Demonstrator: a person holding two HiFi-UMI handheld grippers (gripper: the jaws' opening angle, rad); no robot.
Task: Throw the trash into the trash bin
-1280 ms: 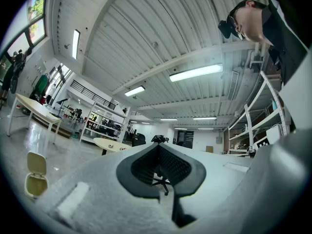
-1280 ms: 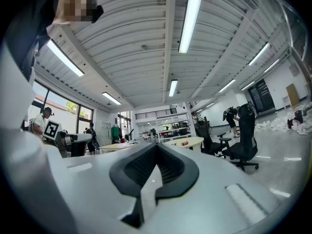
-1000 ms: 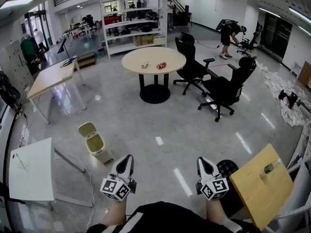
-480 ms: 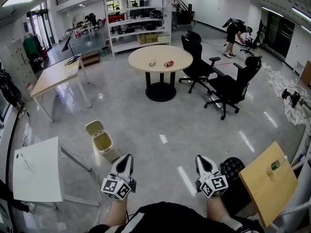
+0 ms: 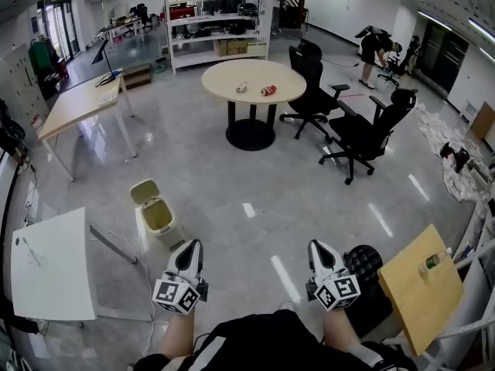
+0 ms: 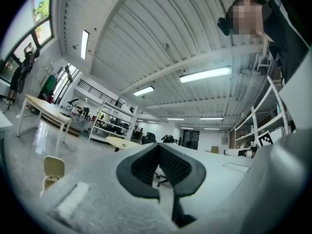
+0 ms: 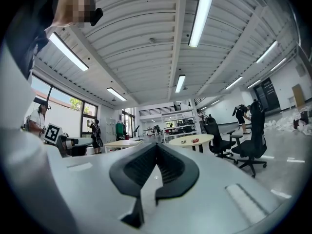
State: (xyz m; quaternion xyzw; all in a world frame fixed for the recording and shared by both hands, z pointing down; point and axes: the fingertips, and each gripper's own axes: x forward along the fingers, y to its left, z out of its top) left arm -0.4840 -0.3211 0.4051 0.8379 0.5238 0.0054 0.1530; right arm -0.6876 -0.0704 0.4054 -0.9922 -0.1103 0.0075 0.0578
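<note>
Far ahead, a round beige table (image 5: 254, 81) carries a red can (image 5: 268, 90) and a small pale piece of trash (image 5: 241, 88). A beige trash bin (image 5: 157, 216) with its lid up stands on the floor just ahead and left of my left gripper (image 5: 189, 247). My right gripper (image 5: 317, 247) is held level beside it. Both are shut with nothing between the jaws. In the left gripper view, the left gripper (image 6: 158, 145) has the bin (image 6: 52, 168) at its low left. From the right gripper (image 7: 157, 144), the table (image 7: 190, 140) shows ahead.
Two black office chairs (image 5: 363, 134) stand right of the round table. A long desk (image 5: 77, 107) is at the left, a white table (image 5: 50, 265) at the near left, and a wooden table (image 5: 418, 288) with a green bottle at the near right. Shelves and a bending person (image 5: 373, 45) are far back.
The view has shifted a little as the person moves across the floor; the bin sits slightly higher in the picture. Both grippers stay shut and empty ahead of the body.
</note>
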